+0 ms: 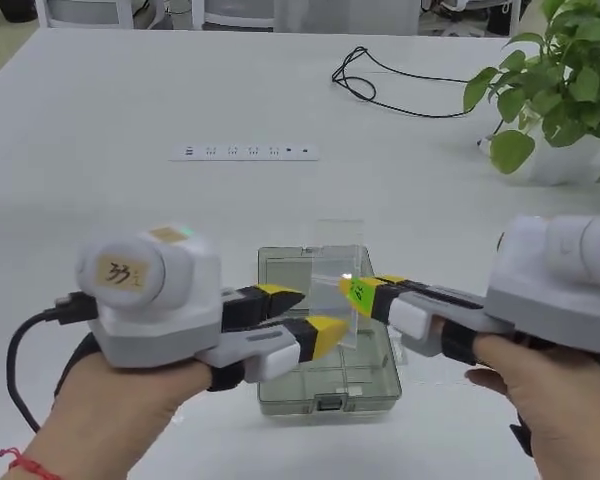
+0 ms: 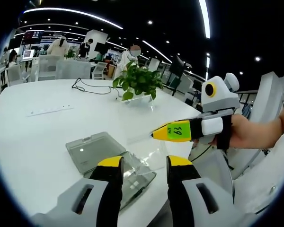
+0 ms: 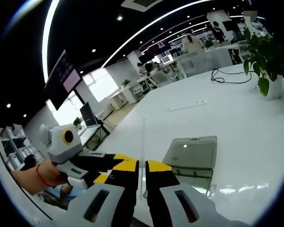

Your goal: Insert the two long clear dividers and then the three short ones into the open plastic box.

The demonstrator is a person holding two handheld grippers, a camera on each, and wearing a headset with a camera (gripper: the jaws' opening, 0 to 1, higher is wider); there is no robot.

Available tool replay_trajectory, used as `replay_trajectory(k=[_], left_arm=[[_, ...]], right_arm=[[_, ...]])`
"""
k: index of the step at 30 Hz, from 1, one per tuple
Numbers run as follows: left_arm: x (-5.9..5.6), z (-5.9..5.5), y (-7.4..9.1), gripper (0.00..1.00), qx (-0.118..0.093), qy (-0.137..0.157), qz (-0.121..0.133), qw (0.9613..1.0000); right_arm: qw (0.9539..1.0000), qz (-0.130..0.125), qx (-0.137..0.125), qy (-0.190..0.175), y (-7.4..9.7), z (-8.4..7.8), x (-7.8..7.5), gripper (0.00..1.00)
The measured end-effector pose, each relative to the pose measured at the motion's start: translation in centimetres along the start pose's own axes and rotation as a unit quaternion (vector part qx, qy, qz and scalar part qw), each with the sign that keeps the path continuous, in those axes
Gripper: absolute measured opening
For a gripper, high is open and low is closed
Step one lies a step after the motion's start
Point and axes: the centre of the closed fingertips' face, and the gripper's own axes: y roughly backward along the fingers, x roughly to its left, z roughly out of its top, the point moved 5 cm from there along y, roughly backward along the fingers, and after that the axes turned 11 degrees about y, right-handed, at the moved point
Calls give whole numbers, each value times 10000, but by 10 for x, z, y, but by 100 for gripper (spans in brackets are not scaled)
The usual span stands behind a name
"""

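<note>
Left tool (image 2: pixel 145 163) jaws apart, right tool (image 3: pixel 142 166) jaws pressed together

White table (image 1: pixel 130 90): box (image 1: pixel 325 388), strip (image 1: pixel 245 152), cable (image 1: pixel 365 82), plant (image 1: pixel 560 110).

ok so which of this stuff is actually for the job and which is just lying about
For the job: open plastic box, clear divider held in the right gripper, left gripper.
Lying about: power strip, black cable, potted plant.

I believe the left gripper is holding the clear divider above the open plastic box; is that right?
Not quite: the right gripper holds the clear divider above the open plastic box; the right gripper view shows its jaws shut on the divider.
</note>
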Motion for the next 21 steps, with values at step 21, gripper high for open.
replay_trajectory(k=[21], left_arm=[[22,-18,16,67,442,-788,-139,9958]], right_arm=[[9948,-320,956,-149,-4,-1,-31,7]])
